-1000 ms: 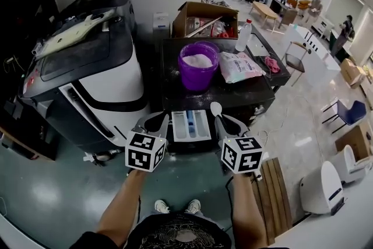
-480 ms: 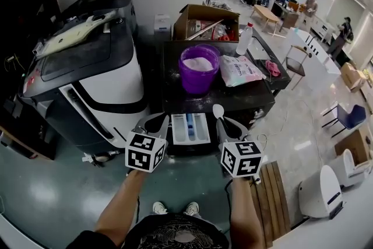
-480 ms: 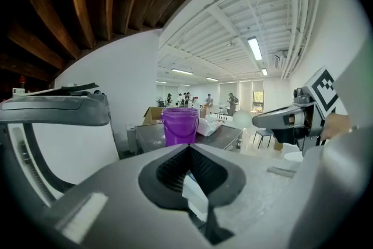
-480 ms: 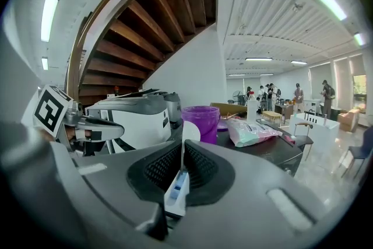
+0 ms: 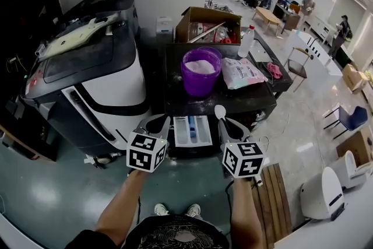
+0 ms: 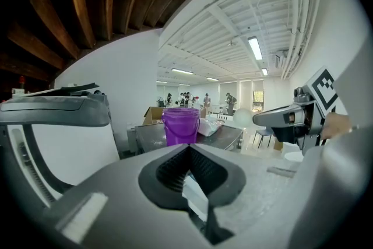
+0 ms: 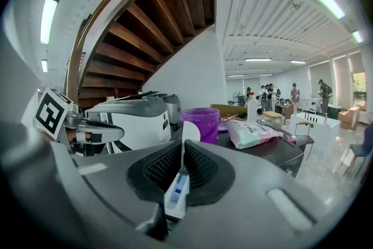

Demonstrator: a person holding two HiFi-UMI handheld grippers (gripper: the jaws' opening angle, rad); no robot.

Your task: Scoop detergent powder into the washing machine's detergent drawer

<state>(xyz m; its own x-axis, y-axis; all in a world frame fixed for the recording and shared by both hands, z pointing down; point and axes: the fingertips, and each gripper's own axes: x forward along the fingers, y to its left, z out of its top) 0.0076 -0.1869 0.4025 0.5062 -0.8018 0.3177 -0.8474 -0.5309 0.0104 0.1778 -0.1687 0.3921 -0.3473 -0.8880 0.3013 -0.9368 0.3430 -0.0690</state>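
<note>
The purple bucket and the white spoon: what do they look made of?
The purple bucket looks like plastic: smooth, slight sheen, even saturated colour. The white spoon is probably plastic too: thin, matte, uniformly white, though small in view.

We see a dark table (image 5: pixel 245 101) bearing a purple bucket (image 5: pixel 200 77), a powder bag (image 5: pixel 240 73), a cardboard box (image 5: pixel 201 14) and a bottle (image 5: pixel 247 42)

Right gripper (image 7: pixel 182 153): jaws were pressed together on the thin white scoop (image 7: pixel 190 132), its bowl standing above them.
Purple bucket (image 7: pixel 204 119): stood behind the scoop on the dark table (image 7: pixel 274 151).
Powder bag (image 7: pixel 252 133): lay just right of the bucket.
Left gripper (image 7: pixel 113 134): was visible at the left.
</note>
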